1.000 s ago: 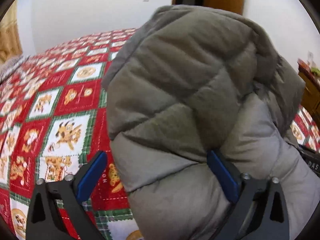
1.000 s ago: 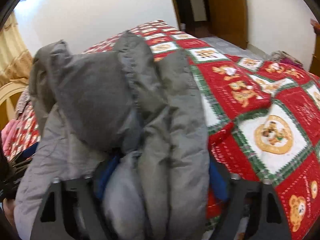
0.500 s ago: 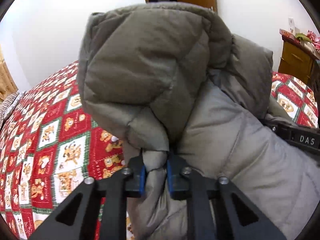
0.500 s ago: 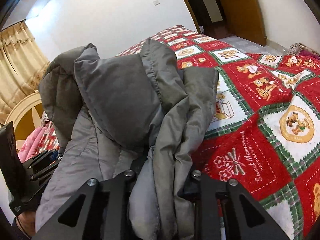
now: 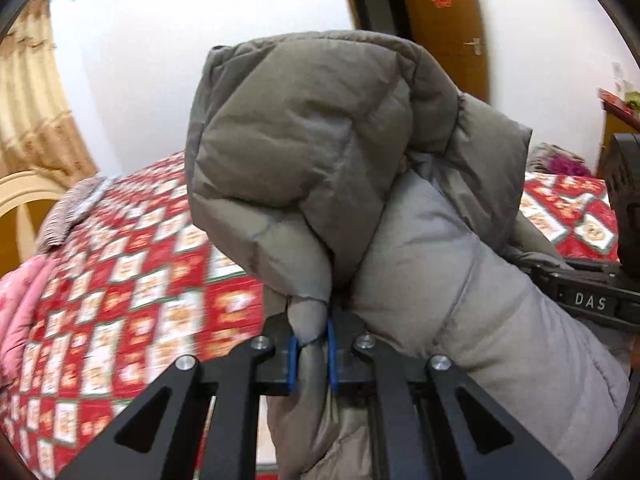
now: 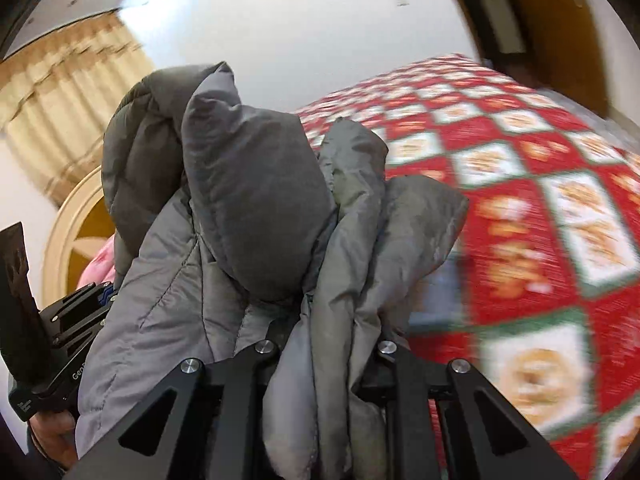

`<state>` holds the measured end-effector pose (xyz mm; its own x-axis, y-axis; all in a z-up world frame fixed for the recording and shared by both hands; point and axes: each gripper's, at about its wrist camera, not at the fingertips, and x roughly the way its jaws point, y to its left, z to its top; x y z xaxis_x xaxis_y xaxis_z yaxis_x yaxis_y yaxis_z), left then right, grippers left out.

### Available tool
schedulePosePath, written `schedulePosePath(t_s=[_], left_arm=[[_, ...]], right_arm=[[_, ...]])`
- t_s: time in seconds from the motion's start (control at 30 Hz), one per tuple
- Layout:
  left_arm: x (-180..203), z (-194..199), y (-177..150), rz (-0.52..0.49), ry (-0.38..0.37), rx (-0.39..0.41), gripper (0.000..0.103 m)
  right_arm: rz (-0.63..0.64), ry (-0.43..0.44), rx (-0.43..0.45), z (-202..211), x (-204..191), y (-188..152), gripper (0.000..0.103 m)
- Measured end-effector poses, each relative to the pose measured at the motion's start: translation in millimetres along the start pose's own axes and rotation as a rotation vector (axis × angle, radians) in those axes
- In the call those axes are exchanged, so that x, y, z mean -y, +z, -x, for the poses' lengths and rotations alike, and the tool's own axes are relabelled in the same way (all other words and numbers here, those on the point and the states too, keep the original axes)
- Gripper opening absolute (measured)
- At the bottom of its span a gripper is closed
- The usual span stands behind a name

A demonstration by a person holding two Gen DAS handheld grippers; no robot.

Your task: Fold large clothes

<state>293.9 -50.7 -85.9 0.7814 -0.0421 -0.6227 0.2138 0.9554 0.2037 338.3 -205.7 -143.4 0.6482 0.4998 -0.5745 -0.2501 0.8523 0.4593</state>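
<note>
A grey quilted puffer jacket [image 5: 320, 152] is bunched up and held in the air above the bed by both grippers. My left gripper [image 5: 312, 354] is shut on a fold of its edge, blue pads pinching the fabric. My right gripper [image 6: 324, 350] is shut on another thick fold of the jacket [image 6: 256, 216]; its pads are hidden by the fabric. The right gripper's body shows at the right of the left wrist view [image 5: 584, 296]. The left gripper's body shows at the lower left of the right wrist view [image 6: 68, 336].
A bed with a red, white and green patterned quilt [image 5: 132, 280] lies below [image 6: 540, 216]. A pink blanket [image 5: 20, 300] and a cream headboard [image 6: 68, 240] are at its head. A beige curtain [image 5: 36, 120], a wooden door [image 5: 444, 28] and a cabinet [image 5: 620, 120] stand around.
Both grippers went from open around the jacket to shut on its folds, then lifted it up off the bed. The views tilted upward, showing more wall and curtain.
</note>
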Motion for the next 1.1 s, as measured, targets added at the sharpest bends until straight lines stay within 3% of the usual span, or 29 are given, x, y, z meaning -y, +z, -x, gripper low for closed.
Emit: schedulePosePath(t_s=[0.27, 0.47, 0.63, 0.8, 0.87, 1.1], left_arm=[[-83, 23, -32, 0.078, 0.167, -0.028, 0.011], [-128, 11, -69, 0.119, 0.281, -0.099, 0.015], [-137, -14, -107, 0.125, 0.336, -0.182, 0.023], [-129, -9, -114, 0.15, 0.354, -0.164, 0.042], [-134, -13, -116, 0.167, 0.369, -0.158, 0.054], [-151, -17, -123, 0.217, 0.355, -0.153, 0.064]], right_arm=[[0.095, 0.168, -0.093, -70, -106, -5, 0.017], [0.158, 0.215, -0.19, -118, -167, -31, 0.017], [0.143, 0.183, -0.232, -145, -168, -44, 0.017], [0.167, 0.146, -0.257, -158, -161, -43, 0.019], [0.167, 0.133, -0.264, -155, -156, -45, 0.021], [0.18, 0.105, -0.274, -155, -156, -49, 0.025]])
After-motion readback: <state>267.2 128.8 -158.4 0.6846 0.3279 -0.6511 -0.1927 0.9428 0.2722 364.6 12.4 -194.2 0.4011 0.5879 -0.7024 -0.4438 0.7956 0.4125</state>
